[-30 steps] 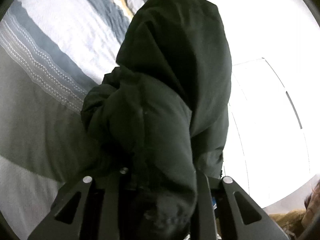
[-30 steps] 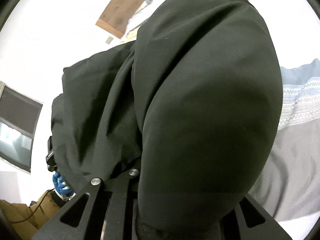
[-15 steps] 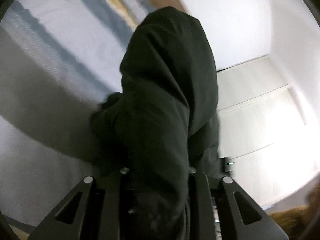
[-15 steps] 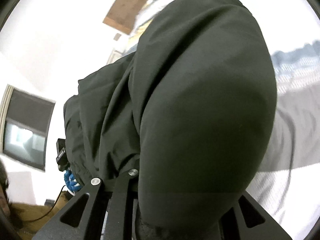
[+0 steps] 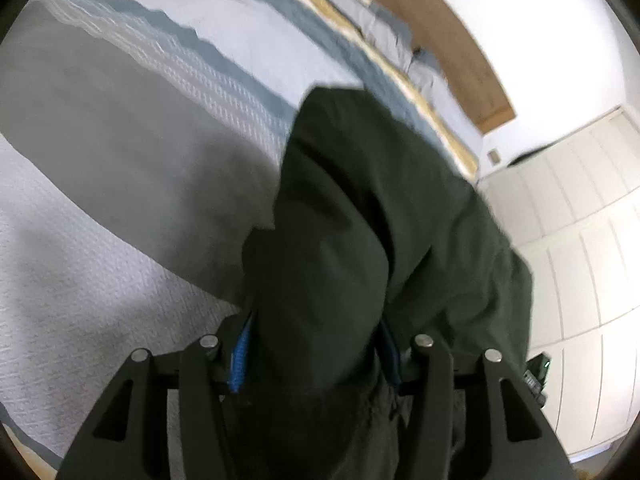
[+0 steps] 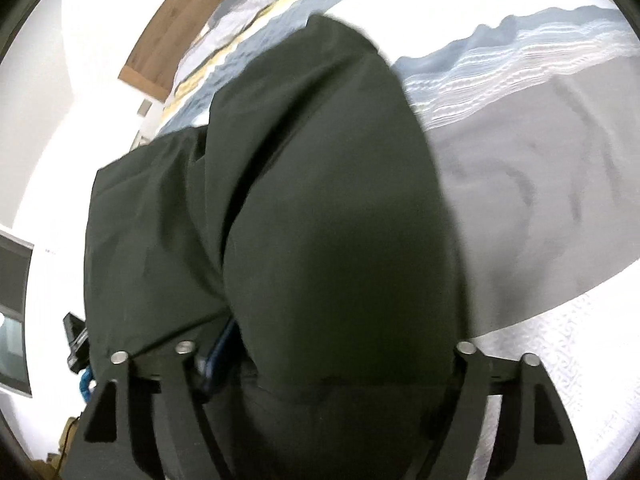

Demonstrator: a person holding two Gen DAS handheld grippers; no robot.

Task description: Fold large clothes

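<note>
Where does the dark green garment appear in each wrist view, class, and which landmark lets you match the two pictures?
Left wrist view: the dark green garment fills the centre and lower right, running down between the opening left tongs.
Right wrist view: the garment fills the centre and left, bulging between the opening right tongs.
Shared landmark: the wooden headboard beyond the striped bedspread.

Black gripper [image 5: 316, 364], silver screws, blue pads [image 5: 239, 360]
</note>
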